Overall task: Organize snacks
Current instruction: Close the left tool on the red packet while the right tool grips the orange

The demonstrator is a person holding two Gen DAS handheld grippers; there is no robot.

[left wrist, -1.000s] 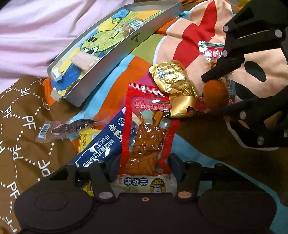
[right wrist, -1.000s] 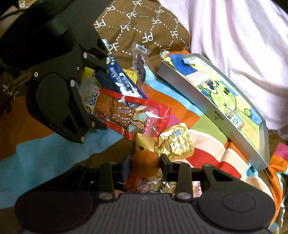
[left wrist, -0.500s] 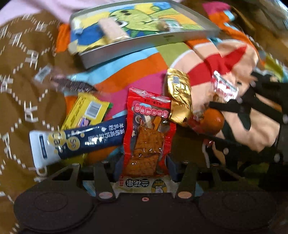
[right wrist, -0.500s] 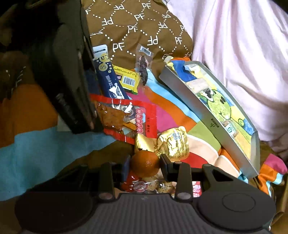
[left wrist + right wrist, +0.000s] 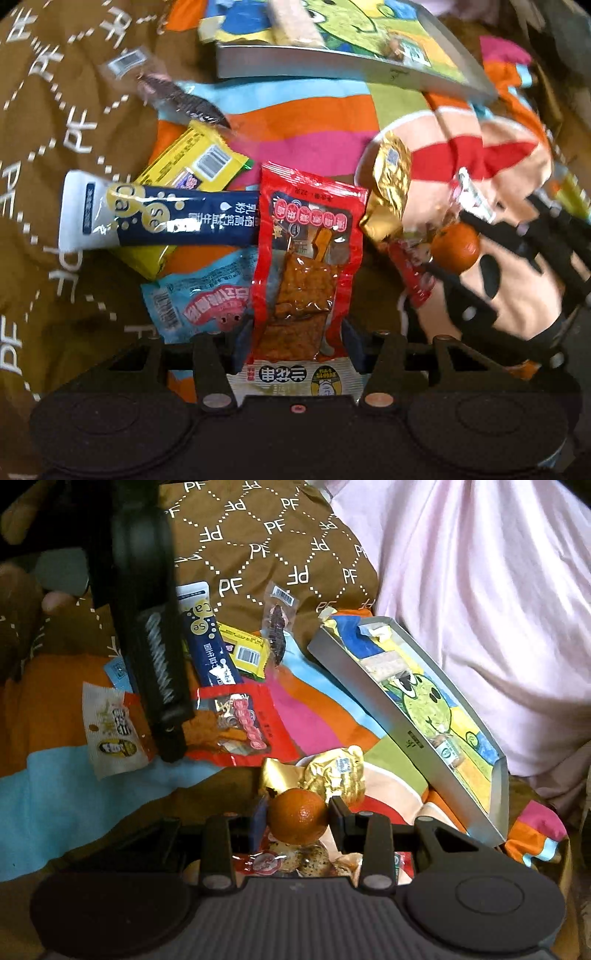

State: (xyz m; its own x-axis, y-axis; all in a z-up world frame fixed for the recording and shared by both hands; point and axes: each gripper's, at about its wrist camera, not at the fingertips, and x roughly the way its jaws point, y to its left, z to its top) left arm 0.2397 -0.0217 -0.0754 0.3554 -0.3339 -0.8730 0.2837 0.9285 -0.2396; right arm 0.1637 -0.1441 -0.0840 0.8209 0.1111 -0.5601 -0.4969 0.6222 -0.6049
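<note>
Nearest the left wrist camera, the left claw (image 5: 297, 341) has the red snack packet (image 5: 306, 266) between its two blue pads; the jaws are opening, though the pads sit against the packet's edges. The packet's white end points back toward the camera and its red top lies forward over the pile. Just left of it lie a light blue packet (image 5: 199, 299) and, crossing under the red one, a dark blue stick sachet (image 5: 159, 218) resting on a yellow packet (image 5: 192, 173). To the right a gold foil packet (image 5: 388, 192) lies on the colourful striped blanket (image 5: 310, 122).

In the right wrist view, the right claw (image 5: 297, 816) is narrow and clamped on a small orange (image 5: 298, 815), held just above a clear packet with red print (image 5: 288, 860). The gold foil packet sits right behind the orange.

Farther off, a clear wrapper with a dark snack (image 5: 279, 627) lies at the edge of the brown cloth printed with white letters (image 5: 258, 535). Beyond that stands the shallow grey tray (image 5: 373, 698), tilted, with a cartoon picture inside and a few small snacks on it. A pale pink fabric (image 5: 480, 590) lies behind the tray.
</note>
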